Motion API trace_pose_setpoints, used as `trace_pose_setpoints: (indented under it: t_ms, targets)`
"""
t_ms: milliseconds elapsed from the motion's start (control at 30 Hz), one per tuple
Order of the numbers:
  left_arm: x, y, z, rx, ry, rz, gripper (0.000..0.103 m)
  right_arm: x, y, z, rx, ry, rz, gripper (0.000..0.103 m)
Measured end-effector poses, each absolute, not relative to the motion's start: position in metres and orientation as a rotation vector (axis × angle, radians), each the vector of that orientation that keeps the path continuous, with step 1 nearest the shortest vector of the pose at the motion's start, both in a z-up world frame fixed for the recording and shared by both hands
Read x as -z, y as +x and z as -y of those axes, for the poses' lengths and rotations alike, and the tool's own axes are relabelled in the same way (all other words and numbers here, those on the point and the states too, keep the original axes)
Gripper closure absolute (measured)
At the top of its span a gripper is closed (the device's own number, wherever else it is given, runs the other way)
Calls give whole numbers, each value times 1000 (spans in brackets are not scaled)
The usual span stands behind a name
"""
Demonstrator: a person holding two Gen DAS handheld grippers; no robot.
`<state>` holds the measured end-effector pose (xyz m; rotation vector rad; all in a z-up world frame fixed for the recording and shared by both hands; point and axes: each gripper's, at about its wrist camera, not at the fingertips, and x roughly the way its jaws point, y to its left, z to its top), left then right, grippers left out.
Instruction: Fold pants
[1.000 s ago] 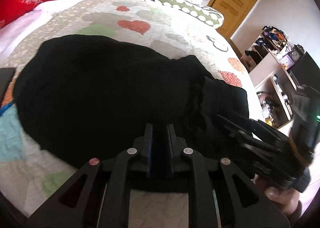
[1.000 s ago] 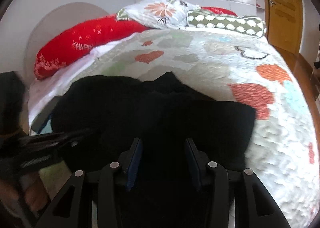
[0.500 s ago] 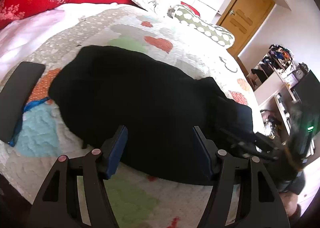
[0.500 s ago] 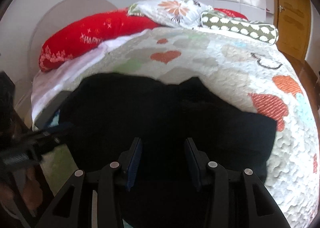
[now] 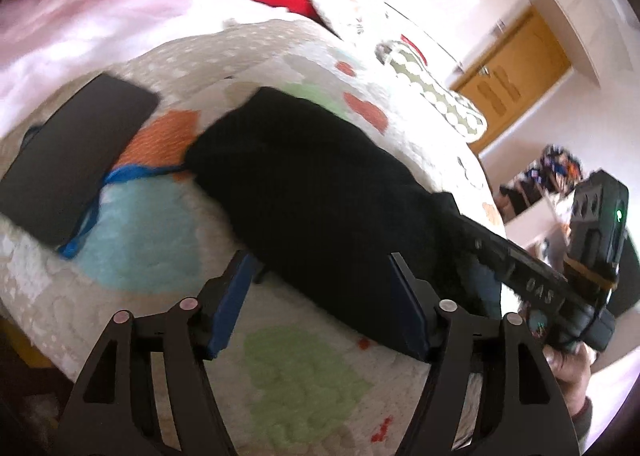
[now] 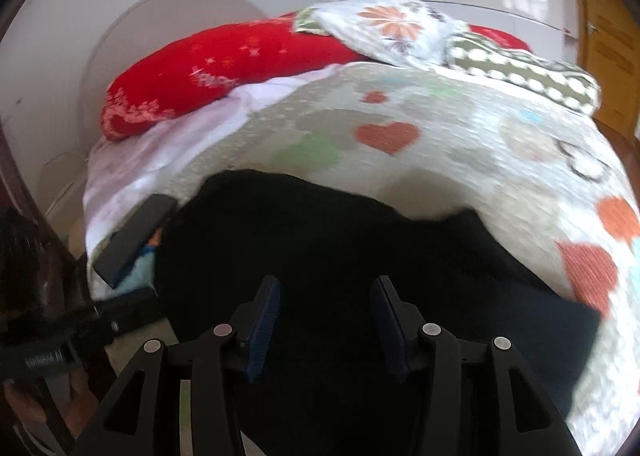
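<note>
Black pants [image 5: 320,184] lie folded in a long heap on the patterned quilt [image 5: 304,368]; they also fill the lower middle of the right wrist view [image 6: 360,256]. My left gripper [image 5: 324,284] is open and empty, held above the near edge of the pants. My right gripper [image 6: 326,314] is open and empty over the pants. It shows from the side in the left wrist view [image 5: 520,276] at the pants' right end. The left gripper's body shows at the left edge of the right wrist view [image 6: 72,328].
A flat black case [image 5: 76,152] with a blue strap [image 5: 96,208] lies left of the pants, also in the right wrist view [image 6: 132,240]. Red pillow [image 6: 224,68], floral pillow [image 6: 384,28] and dotted bolster [image 6: 528,76] lie at the bed's head. A wooden door [image 5: 512,76] stands at the right.
My left gripper opened, let go of the pants and drew back to the left. My right gripper stayed open and pulled back slightly. The pants now lie flat.
</note>
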<state>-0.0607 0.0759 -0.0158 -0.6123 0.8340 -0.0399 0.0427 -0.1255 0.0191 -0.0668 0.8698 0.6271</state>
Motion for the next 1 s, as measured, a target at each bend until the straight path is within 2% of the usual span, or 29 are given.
trace_pose_setpoints:
  t_ms: [133, 300, 367, 467, 600, 767, 800, 833, 867, 900, 933, 1000]
  targets:
    - [29, -65, -90, 4, -680, -833, 33, -21, 59, 87, -691, -75, -886, 43]
    - [32, -56, -93, 17, -710, -826, 33, -14, 80, 31, -753, -180, -916, 42]
    - [32, -52, -94, 22, -715, -823, 26, -10, 91, 15, -749, -220, -925, 42]
    - [34, -47, -96, 17, -734, -804, 24, -2, 104, -5, -746, -282, -941, 41]
    - [37, -39, -95, 21, -733, -803, 18, 9, 124, -20, -765, -334, -939, 35]
    - [37, -32, -93, 28, -739, -770, 11, 28, 148, -17, -875, -214, -1019, 36]
    - [37, -32, -93, 34, -751, -749, 12, 29, 147, -14, -887, -185, -1018, 45]
    - [37, -31, -93, 45, -763, -732, 20, 32, 148, -9, -917, -131, -1023, 49]
    - [37, -30, -93, 44, -767, -728, 42, 33, 146, -7, -934, -100, -1023, 58]
    - [37, -29, -92, 32, -760, -738, 55, 33, 144, -4, -946, -77, -1013, 65]
    - [36, -27, -90, 27, -738, -750, 74, 29, 140, -4, -942, -73, -994, 67]
    - [29, -29, -86, 23, -686, -732, 84, 19, 134, 1, -929, -70, -953, 71]
